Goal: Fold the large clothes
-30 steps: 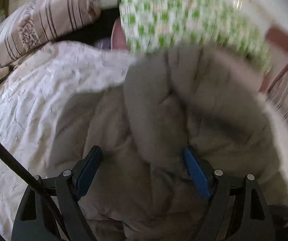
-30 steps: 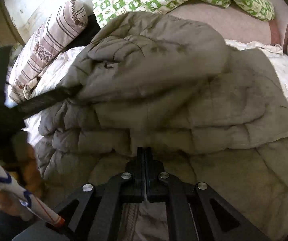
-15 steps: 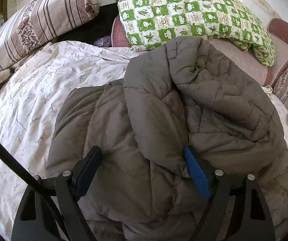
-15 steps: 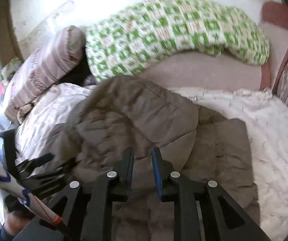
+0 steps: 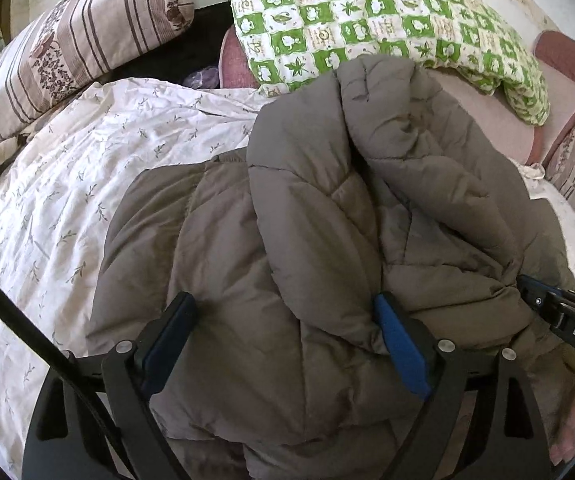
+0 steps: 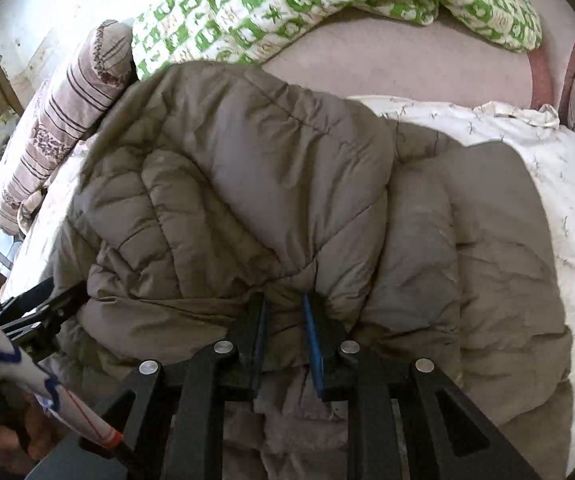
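A: Where is the grey-brown quilted padded jacket (image 5: 327, 200) now?

B: It lies on the bed, on the white sheet with small leaf print (image 5: 87, 180), partly folded. One thick flap is turned over the body, and the top reaches the green-and-white checked quilt (image 5: 367, 12).

A: And the fingers?

B: The left gripper (image 5: 281, 304) is wide apart and its jaws have just been opening. Padded fabric sits between them, but I think it is not clamped. The right gripper (image 6: 284, 300) has a narrow gap. Its jaws have also just been opening, and a pucker of the folded edge stands between them.

A: How would you do the fold well?

B: Close the right one on the full edge, not on one thin layer. Carry it low and straight, because the filling looks springy and may push the flap open.
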`<state>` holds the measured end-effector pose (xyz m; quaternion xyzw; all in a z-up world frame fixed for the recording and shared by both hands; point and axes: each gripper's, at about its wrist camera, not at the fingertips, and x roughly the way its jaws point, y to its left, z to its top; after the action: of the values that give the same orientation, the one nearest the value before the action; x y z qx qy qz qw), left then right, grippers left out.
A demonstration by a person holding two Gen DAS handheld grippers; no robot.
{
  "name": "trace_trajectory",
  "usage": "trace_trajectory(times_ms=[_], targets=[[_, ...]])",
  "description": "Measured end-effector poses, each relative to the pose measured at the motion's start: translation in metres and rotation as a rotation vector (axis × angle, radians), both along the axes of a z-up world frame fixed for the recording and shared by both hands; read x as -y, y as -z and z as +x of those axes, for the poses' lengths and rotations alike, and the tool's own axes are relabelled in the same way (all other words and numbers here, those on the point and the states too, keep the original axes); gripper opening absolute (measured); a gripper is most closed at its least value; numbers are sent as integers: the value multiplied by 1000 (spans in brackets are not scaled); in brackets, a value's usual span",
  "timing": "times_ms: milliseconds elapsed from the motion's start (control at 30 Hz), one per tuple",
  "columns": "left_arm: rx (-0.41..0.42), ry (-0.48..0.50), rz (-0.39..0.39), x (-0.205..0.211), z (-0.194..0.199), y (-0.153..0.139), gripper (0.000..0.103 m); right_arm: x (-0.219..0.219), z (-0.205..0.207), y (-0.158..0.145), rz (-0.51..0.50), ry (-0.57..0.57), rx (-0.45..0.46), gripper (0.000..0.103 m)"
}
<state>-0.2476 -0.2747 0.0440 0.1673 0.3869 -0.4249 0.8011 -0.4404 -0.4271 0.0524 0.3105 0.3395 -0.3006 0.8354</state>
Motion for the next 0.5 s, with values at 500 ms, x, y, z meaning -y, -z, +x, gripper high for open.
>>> trace_trajectory(times_ms=[500], targets=[[-8, 6, -110, -11, -2, -28, 89, -39, 17, -44, -93, -107, 41, 21]])
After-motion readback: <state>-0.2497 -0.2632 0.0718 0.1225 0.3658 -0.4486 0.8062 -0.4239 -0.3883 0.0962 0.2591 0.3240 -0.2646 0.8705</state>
